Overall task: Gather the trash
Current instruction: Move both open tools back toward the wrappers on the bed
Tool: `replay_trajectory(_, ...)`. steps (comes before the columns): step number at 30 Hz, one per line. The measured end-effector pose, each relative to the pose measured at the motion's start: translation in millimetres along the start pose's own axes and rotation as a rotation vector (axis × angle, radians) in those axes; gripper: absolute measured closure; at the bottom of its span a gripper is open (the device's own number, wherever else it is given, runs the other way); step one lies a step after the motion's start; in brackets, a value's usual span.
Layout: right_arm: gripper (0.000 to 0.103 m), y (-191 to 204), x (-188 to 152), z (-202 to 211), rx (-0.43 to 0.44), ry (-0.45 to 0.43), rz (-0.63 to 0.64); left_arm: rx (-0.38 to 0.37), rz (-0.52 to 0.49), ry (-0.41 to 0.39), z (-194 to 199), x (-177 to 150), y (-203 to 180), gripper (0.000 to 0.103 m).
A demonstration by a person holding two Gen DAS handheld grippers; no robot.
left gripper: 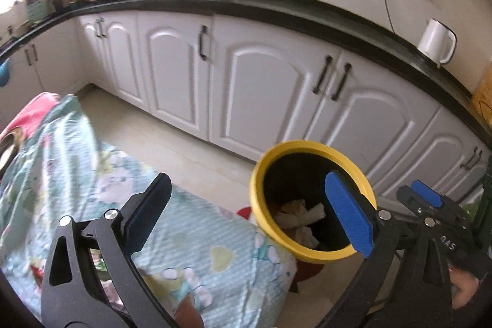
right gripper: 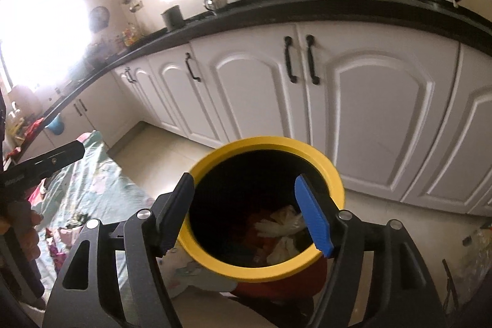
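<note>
The right gripper [right gripper: 247, 211] hangs spread wide and empty right over the mouth of the yellow-rimmed bin [right gripper: 333, 174]; crumpled white trash [right gripper: 284, 223] lies at the bottom, directly ahead between its fingers. The left gripper [left gripper: 249, 214] is also spread and holds nothing; the bin [left gripper: 256, 192] sits ahead of it toward its right finger, and the floral cloth [left gripper: 196, 223] covering the table spreads under its left finger and beyond.

Judging from this, the drop looks done, and the risk lies in pulling away. The right gripper's blue finger [right gripper: 310, 215] appears close to the inner rim, so a sideways pull could catch the rim and tip the bin, spilling what is collected. The two grippers are near each other at the bin, so moving both at once could knock them together.

Farther ahead of both grippers, well apart, white cabinets [right gripper: 381, 119] run under a black counter [left gripper: 276, 8] carrying a white kettle [left gripper: 436, 40]. Small coloured bits [right gripper: 52, 251] lie on the cloth to the right gripper's left; what they are cannot be told. Nothing stands between either gripper and the cloth.
</note>
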State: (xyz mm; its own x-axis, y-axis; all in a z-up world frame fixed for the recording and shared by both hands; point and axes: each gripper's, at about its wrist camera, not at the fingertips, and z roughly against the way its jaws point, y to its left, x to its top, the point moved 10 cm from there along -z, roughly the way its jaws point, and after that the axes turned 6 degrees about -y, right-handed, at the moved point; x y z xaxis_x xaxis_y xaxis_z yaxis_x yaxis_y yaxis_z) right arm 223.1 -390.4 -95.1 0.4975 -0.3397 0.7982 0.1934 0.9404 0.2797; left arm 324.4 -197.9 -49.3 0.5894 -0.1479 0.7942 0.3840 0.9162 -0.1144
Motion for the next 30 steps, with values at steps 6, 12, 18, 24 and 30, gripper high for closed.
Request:
replay_trajectory(6, 0.036, 27, 4, 12, 0.045, -0.023, 0.035, 0.029, 0.044, -0.058, 25, 5, 22, 0.011)
replay_trajectory(12, 0.034, 58, 4, 21, 0.111, -0.035, 0.067, 0.053, 0.089, -0.094, 49, 5, 48, 0.011)
replay_trajectory(18, 0.033, 93, -4, 27, 0.175, -0.021, 0.109, 0.101, 0.146, -0.125, 75, 1, 89, 0.011)
replay_trajectory(24, 0.033, 127, -17, 31, 0.229, 0.002, 0.15, 0.156, 0.204, -0.15, 99, -4, 130, 0.011)
replay_trajectory(30, 0.033, 157, -34, 35, 0.279, 0.027, 0.199, 0.183, 0.255, -0.161, 113, -15, 158, 0.011)
